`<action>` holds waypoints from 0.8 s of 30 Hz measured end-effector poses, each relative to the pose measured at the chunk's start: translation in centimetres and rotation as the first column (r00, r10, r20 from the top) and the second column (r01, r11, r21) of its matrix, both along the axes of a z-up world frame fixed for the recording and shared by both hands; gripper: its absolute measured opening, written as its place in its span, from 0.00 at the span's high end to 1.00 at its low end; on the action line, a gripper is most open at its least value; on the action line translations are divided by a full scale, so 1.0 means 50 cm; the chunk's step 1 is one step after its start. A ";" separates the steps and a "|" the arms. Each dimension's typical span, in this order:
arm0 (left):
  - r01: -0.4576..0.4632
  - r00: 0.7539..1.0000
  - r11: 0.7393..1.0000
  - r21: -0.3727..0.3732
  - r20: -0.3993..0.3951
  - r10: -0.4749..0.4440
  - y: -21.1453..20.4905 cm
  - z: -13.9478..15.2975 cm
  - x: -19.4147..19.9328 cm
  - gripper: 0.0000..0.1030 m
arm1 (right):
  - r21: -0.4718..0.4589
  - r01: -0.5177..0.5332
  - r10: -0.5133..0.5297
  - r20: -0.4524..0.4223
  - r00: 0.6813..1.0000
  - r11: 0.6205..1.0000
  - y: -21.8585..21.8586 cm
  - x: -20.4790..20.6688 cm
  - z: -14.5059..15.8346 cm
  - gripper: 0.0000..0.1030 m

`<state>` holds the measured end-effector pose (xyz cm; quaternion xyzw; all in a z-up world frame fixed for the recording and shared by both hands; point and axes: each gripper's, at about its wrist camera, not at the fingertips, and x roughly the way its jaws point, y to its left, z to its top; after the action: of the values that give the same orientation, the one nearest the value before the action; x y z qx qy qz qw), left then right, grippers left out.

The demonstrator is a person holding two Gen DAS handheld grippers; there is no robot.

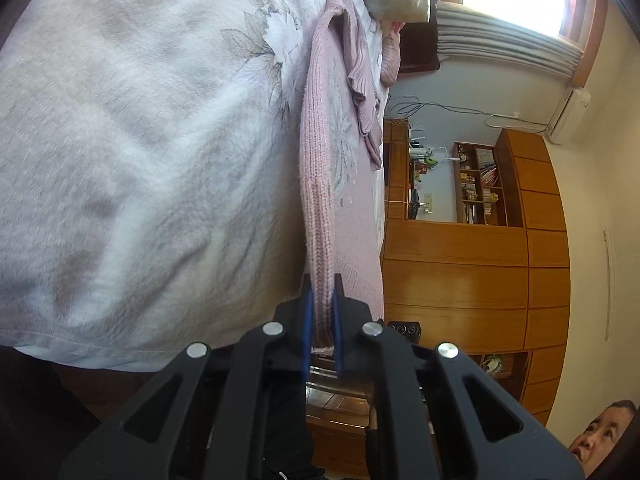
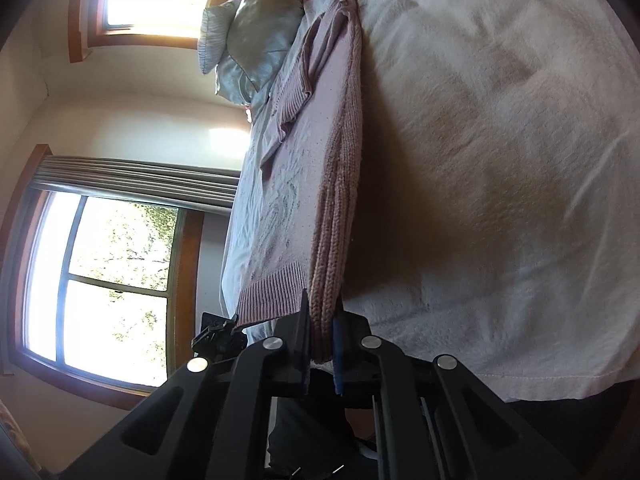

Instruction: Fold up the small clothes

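Grippers are both pinching the pink sweater's (image 1: 316,200) ribbed hem near the bed's (image 1: 140,140) edge: left gripper (image 1: 321,312), right gripper (image 2: 322,320).

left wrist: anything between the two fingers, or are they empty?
Not empty. In the left wrist view the left gripper is closed on the ribbed edge of the pink knit sweater, which runs forward over the white bedspread.

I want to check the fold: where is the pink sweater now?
The pink sweater lies on the white bedspread, near edge pinched by both grippers, left and right; pillows lie beyond.
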<state>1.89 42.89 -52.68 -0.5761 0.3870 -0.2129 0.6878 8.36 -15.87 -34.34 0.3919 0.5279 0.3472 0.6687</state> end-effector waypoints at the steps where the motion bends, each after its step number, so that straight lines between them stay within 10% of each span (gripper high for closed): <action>1: -0.001 1.000 1.000 -0.002 -0.007 0.001 0.003 -0.005 0.002 0.94 | -0.004 -0.004 0.004 -0.005 1.000 1.000 0.000 0.002 -0.006 0.92; 7: 0.090 0.995 0.993 0.074 -0.059 -0.085 -0.013 -0.023 0.042 0.87 | -0.044 -0.012 0.009 -0.063 0.998 0.999 0.007 0.038 -0.051 0.85; 10: 0.101 0.993 0.987 0.124 -0.070 -0.093 -0.009 -0.012 0.054 0.27 | -0.064 -0.011 0.005 -0.090 0.996 0.998 -0.004 0.041 -0.071 0.77; 18: 0.146 0.983 0.975 0.168 -0.140 -0.123 -0.004 -0.024 0.129 0.22 | -0.087 -0.040 0.029 -0.114 0.993 0.995 0.011 0.054 -0.113 0.65; 20: 0.145 0.981 0.977 0.159 -0.150 -0.121 -0.003 -0.026 0.141 0.35 | -0.082 -0.047 0.038 -0.106 0.994 0.996 0.024 0.055 -0.112 0.68; 21: 0.160 0.975 0.979 0.129 -0.174 -0.136 -0.006 -0.033 0.147 0.61 | -0.070 -0.049 0.043 -0.095 0.995 0.996 0.029 0.055 -0.108 0.92; 22: 0.162 0.969 0.979 0.122 -0.207 -0.135 -0.012 -0.041 0.148 0.95 | -0.073 -0.050 0.044 -0.074 0.996 0.996 0.041 0.062 -0.096 0.91; 24: 0.141 0.973 0.973 0.182 -0.208 -0.102 -0.020 -0.033 0.145 0.95 | -0.083 -0.037 0.034 -0.038 0.999 0.996 0.046 0.055 -0.076 0.92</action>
<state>9.16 41.89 -54.33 -0.4990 0.5071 -0.1575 0.6849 11.12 -13.58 -38.16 0.3605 0.5608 0.3296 0.6686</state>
